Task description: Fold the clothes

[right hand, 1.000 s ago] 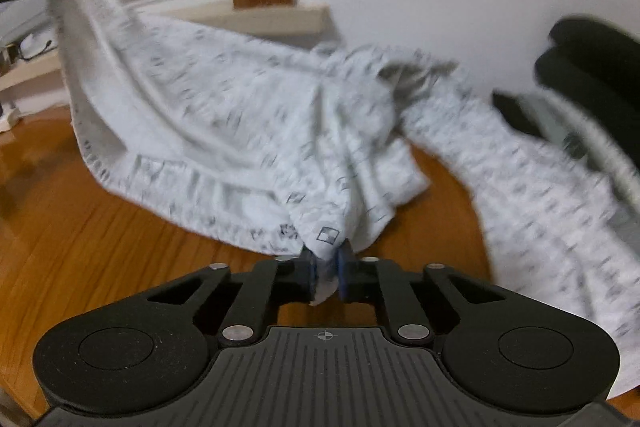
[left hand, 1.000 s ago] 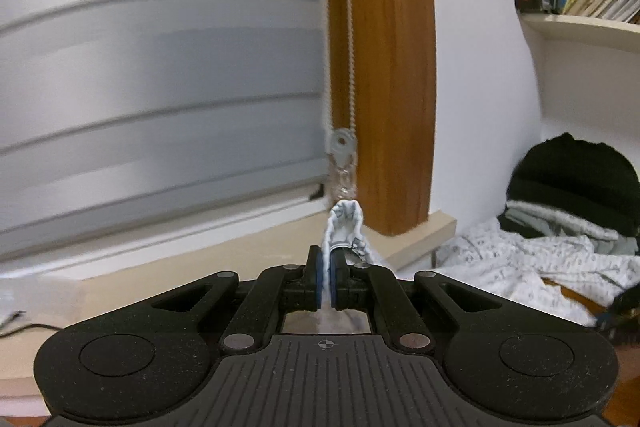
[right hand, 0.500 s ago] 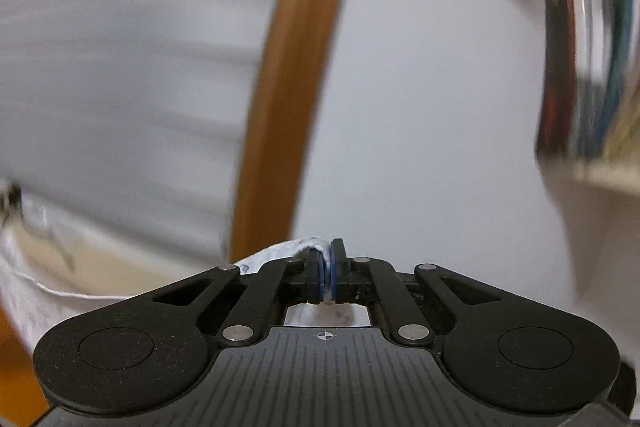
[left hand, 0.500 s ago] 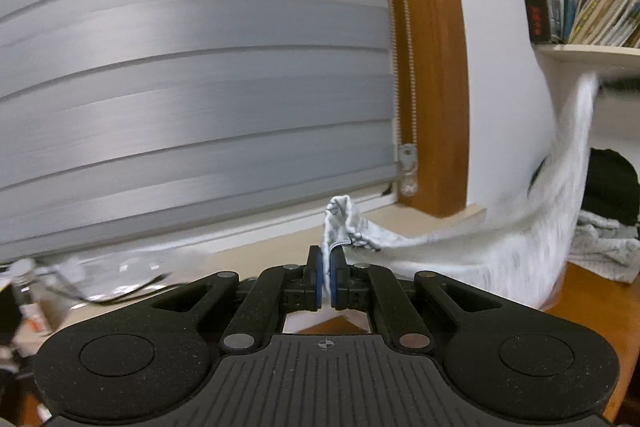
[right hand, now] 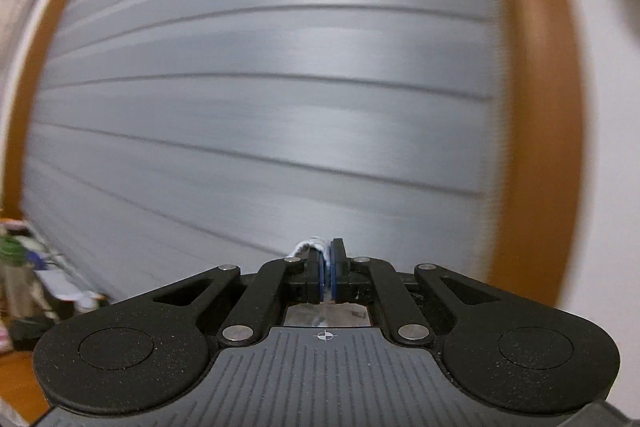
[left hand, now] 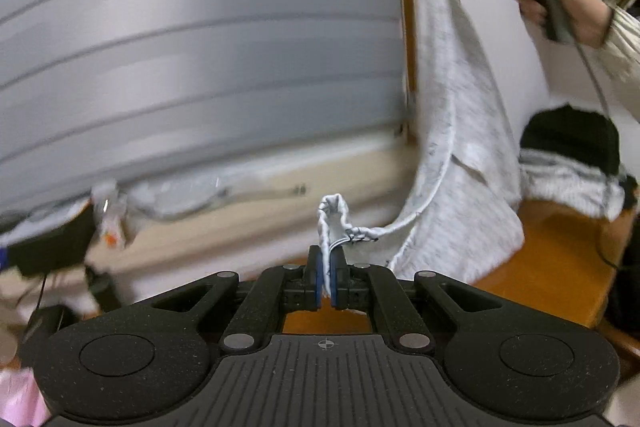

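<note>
The left gripper (left hand: pixel 327 277) pinches a corner of the white patterned garment (left hand: pixel 460 163). The cloth rises toward one o'clock, where the right gripper (right hand: pixel 327 267) clamps its other corner, above the tabletop (left hand: pixel 560 267).

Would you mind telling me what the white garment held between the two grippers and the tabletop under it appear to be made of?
The white garment looks like a soft, thin knit, perhaps cotton: matte, with a faint dark print, draping limply, a stitched hem along its edge. The tabletop looks like wood or wood veneer: warm orange-brown with a smooth, slightly glossy finish. Blur leaves its grain unclear.
</note>
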Demonstrator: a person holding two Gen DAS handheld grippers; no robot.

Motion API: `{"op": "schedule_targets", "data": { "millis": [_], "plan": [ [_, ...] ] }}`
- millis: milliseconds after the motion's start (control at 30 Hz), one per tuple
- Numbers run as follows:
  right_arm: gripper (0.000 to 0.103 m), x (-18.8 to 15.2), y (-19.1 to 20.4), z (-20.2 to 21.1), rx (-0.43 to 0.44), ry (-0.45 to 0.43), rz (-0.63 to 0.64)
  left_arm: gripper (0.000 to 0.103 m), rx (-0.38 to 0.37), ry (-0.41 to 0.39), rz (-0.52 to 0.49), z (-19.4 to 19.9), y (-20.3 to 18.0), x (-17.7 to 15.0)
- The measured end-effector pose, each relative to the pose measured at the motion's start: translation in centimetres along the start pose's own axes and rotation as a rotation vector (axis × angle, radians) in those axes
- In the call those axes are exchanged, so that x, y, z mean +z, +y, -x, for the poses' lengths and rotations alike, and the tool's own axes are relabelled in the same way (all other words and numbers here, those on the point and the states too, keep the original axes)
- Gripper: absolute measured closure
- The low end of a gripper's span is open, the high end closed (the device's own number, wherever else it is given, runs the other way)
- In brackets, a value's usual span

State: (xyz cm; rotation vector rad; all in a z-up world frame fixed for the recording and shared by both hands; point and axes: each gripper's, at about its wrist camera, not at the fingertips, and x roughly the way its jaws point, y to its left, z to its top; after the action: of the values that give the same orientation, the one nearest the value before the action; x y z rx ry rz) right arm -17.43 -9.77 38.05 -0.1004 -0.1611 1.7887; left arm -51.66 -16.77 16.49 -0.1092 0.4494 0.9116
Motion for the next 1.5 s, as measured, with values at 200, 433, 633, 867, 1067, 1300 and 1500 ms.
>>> {"op": "schedule_targets", "data": {
  "millis": [200,433,633,867,1067,1300,1500],
  "plan": [
    [0.099,-5.5,9.0,-5.8,0.183,0.091,0.026,0.099,0.012,0.136,0.082,1.2,1.8,-6.6],
    [0.081,-12.0,16.4,-8.2,0.325,0.279,0.110,0.095,0.043,0.209,0.185,3.3,5.2,-9.0],
    [0.071,-13.7,16.2,-9.0,0.364,0.353,0.151,0.086,0.059,0.181,0.210,2.8,6.9,-7.6],
    [0.052,-16.7,17.1,-8.9,0.426,0.553,0.215,0.086,-0.004,0.187,0.183,-2.9,5.2,-5.4],
    [0.057,-19.0,14.8,-8.1,0.426,0.615,0.132,0.086,-0.024,0.247,0.149,-8.4,3.7,-4.9],
    [0.068,-20.9,11.8,-8.7,0.468,0.668,-0.139,0.086,0.014,0.265,0.178,-12.4,4.4,-4.6],
    [0.068,-21.6,11.3,-7.4,0.438,0.610,-0.117,0.058,0.014,0.237,0.179,-14.8,4.2,-2.9]
  ]
}}
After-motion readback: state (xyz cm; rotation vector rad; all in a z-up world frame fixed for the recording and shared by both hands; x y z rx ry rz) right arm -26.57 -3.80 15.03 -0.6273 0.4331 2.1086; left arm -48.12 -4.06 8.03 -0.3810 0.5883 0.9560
